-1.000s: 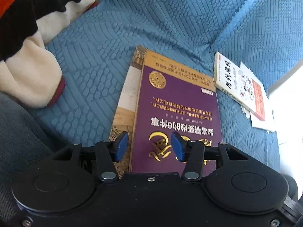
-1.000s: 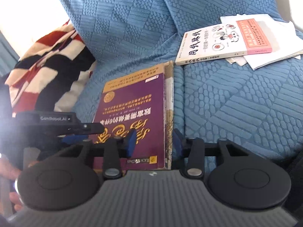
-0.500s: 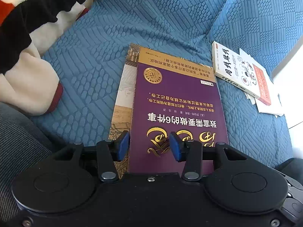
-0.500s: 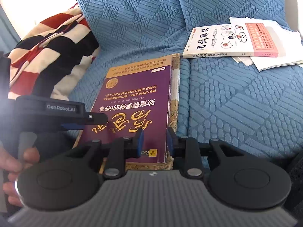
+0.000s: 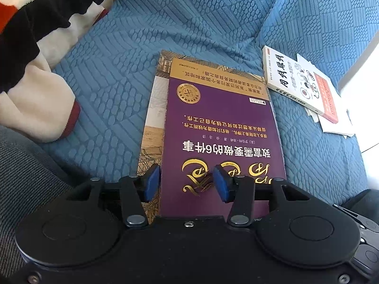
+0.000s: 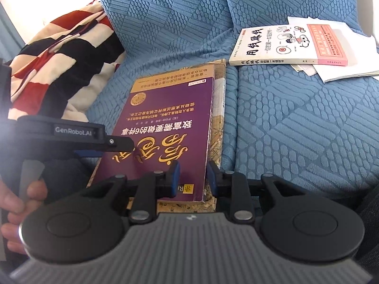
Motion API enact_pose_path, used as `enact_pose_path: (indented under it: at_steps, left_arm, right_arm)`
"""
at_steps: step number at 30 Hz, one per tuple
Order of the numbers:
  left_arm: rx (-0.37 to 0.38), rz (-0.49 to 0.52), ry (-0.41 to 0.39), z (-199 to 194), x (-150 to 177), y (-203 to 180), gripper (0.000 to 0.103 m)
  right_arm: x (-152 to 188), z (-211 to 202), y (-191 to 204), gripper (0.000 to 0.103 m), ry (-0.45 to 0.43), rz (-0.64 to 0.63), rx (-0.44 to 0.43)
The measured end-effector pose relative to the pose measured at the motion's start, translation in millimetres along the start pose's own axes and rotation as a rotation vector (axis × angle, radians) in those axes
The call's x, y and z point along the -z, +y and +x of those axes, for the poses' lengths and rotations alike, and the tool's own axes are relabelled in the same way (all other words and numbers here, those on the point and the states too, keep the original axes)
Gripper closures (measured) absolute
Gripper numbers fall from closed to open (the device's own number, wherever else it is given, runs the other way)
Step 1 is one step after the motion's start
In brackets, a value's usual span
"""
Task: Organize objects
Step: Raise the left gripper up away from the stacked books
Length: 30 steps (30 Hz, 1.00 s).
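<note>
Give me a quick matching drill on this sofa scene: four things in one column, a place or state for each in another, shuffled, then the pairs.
Things:
1. purple book
2. white book
3. striped blanket
4. right gripper

Places or states:
A. lies on loose white papers
B. heaped at the sofa's left end
C. stacked on a larger picture-cover book
D. open, jaws astride a book corner

Pairs: 1-C, 2-A, 3-B, 4-D

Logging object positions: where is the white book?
The white book lies on loose papers on the blue sofa, far right in both views, beyond the purple book.
</note>
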<state>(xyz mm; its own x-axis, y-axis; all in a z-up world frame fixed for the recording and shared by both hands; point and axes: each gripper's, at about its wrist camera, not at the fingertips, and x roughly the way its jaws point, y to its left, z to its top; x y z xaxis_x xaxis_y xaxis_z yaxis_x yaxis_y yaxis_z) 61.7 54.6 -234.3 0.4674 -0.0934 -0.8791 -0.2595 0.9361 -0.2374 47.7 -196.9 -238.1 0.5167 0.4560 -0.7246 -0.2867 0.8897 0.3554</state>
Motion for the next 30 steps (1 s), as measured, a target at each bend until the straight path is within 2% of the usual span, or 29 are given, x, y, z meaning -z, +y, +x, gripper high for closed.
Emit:
enact_pose_path:
  at_steps: [4,9,11,15,20,27,30]
  left_arm:
    - [0.008,-0.013,-0.001,-4,-1,2,0.057]
    - [0.007,-0.013,-0.041,-18,-4,3,0.057]
    - [0.035,-0.019,-0.058,-27,-6,2,0.057]
    - [0.037,0.0,-0.129,-53,-12,-4,0.056]
    - [0.084,0.021,-0.186,-87,-19,-15,0.055]
    - [0.115,0.067,-0.271,-138,-28,-34,0.053]
    - [0.123,0.087,-0.3,-156,-29,-42,0.051]
  right_arm:
    - [-4,-6,-1,0.074,-0.012,0.015,0.0]
    - [-15,-21,2,0.074,-0.031,0.017,0.003]
    - [-22,-31,6,0.074,-0.049,0.003,0.003]
    - [-37,-57,14,0.074,-0.099,-0.008,-0.01]
    - [-53,-89,21,0.074,-0.157,-0.013,-0.036]
    - [-65,-131,33,0.074,-0.218,-0.033,-0.032]
    - [-66,-143,35,0.074,-0.241,-0.021,-0.001]
